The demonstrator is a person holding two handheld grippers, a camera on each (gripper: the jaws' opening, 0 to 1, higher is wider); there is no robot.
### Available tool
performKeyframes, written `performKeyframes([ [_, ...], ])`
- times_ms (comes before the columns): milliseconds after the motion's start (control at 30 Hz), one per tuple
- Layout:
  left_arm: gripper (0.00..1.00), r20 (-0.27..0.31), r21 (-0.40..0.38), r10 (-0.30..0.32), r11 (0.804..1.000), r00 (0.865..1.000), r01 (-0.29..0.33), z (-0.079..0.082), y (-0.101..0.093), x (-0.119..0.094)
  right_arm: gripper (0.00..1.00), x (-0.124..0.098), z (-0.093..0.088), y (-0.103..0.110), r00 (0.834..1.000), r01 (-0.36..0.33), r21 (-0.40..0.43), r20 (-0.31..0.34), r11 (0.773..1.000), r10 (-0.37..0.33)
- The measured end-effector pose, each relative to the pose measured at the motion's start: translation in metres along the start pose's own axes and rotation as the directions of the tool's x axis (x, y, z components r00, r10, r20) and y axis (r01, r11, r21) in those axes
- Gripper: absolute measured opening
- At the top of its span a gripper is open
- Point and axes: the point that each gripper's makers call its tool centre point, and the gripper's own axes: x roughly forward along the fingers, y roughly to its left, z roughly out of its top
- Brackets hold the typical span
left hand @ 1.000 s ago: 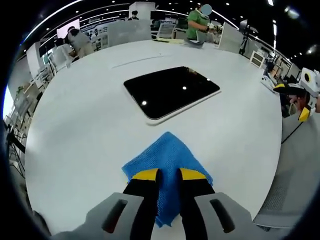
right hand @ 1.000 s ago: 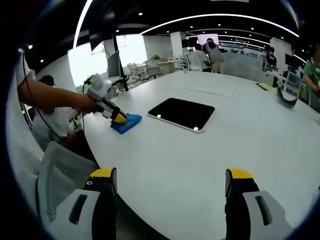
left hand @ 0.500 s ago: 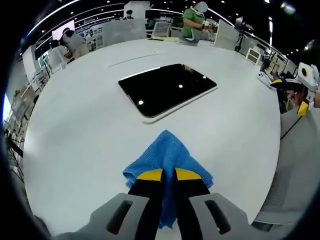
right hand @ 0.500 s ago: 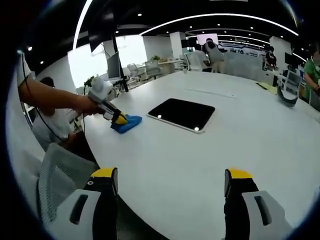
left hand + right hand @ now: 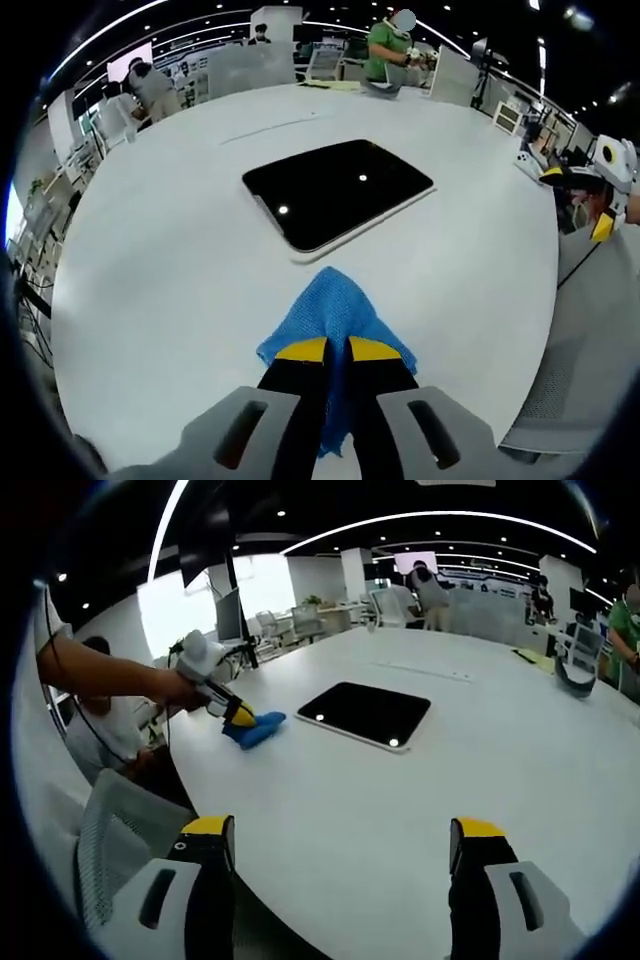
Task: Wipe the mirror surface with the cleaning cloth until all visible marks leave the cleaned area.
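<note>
A dark rectangular mirror (image 5: 335,190) with a white rim lies flat on the round white table (image 5: 170,270); it reflects ceiling lights. Just short of its near corner is the blue cleaning cloth (image 5: 335,315), and my left gripper (image 5: 337,349) is shut on the cloth's near part. In the right gripper view the same mirror (image 5: 365,713) sits mid-table, with the cloth (image 5: 258,727) to its left under the left gripper (image 5: 240,716), held by a person's arm. My right gripper (image 5: 340,830) hangs open above the table's near edge, nothing between its yellow-tipped fingers.
A grey mesh chair back (image 5: 115,830) stands by the table's near left edge. The right gripper (image 5: 600,185) shows at the far right of the left gripper view. People and desks stand beyond the table's far side (image 5: 390,50).
My left gripper closed on the blue cloth, which has lifted slightly and bunched. The right gripper has stayed still and open.
</note>
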Motion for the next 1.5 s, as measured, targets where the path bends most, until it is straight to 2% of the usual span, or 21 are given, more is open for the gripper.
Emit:
performKeyframes([
  [267,0.04,0.024,0.004,0.005,1.000,1.000,-0.005,0.016,0.002,-0.008,0.88,0.000,0.001,0.001,1.000,-0.006,0.002,0.005,1.000,0.006],
  [767,0.04,0.050,0.023,0.037,0.999,0.998,-0.038,0.045,0.020,-0.018,0.88,-0.001,0.005,0.002,1.000,-0.017,-0.001,0.018,1.000,0.017],
  [1000,0.04,0.069,0.023,0.045,0.999,0.997,-0.047,0.064,0.028,-0.016,0.88,-0.002,0.007,0.003,1.000,-0.019,-0.014,0.019,1.000,0.020],
  [1500,0.04,0.083,0.026,0.052,0.998,0.995,-0.054,0.091,0.034,-0.010,0.88,-0.004,0.006,0.000,1.000,-0.016,-0.015,0.011,1.000,0.016],
])
